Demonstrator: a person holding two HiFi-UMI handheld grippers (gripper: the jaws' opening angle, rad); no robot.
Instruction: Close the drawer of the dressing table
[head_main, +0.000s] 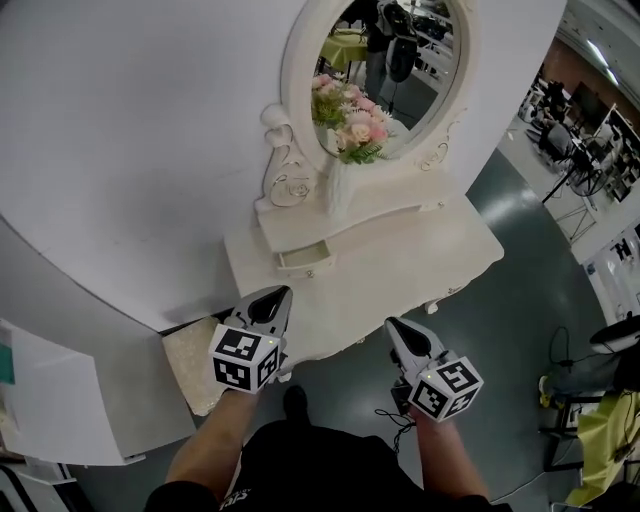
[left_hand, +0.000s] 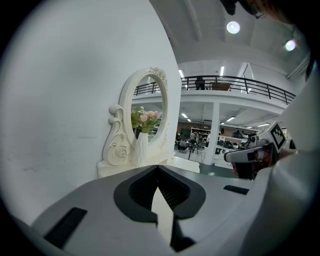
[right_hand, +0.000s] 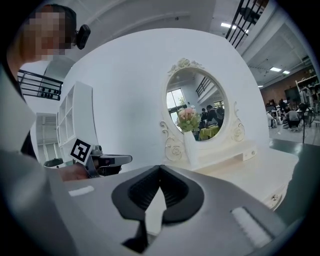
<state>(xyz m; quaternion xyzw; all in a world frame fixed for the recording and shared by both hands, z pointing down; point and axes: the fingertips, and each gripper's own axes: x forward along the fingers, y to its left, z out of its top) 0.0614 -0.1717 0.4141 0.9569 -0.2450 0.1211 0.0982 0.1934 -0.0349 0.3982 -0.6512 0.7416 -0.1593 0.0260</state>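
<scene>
Left claw (head_main: 280, 293) closed, empty | right claw (head_main: 392, 323) closed, empty | drawer (head_main: 305, 259) ajar on bench (head_main: 400, 262) | flower vase (head_main: 340, 186) above it, before mirror (head_main: 405, 70)

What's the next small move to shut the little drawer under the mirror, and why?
Probably ease the left gripper forward to the drawer front: the drawer juts out open, and that shut gripper sits nearest, just short of it.

On the dressing table (head_main: 420, 268) the vase (head_main: 340, 188) stands before the mirror (head_main: 400, 60) — drawer (head_main: 305, 258) just beneath.
</scene>
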